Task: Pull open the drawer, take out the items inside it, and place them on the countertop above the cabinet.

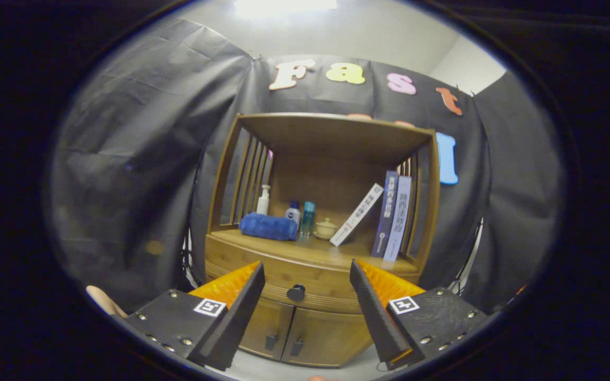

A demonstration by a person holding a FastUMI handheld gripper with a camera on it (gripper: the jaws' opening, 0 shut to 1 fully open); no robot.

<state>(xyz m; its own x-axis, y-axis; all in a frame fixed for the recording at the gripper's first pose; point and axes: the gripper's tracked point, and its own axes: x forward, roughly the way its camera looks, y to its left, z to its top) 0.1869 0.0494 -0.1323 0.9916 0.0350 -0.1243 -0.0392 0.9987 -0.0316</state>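
Gripper view, inspection at approach: my claw (305, 275) stands wide open and empty, its two fingers rising from the lower part of the frame, with the drawer knob (296, 292) lying between them, just ahead and not yet touched. The drawer (284, 278) sits at lower centre, fully closed, a curved front under the countertop (305, 251); what it holds cannot be seen. Below it are two cabinet doors (284, 330). On the countertop, mid-frame, lie a blue towel (268, 226), small bottles (301, 216), a lidded cup (326, 228) and books (389, 214) leaning toward the right. Judgement: the pull has not begun. To do it well I should advance squarely, keep the knob centred, close on it from both sides, then draw straight back.
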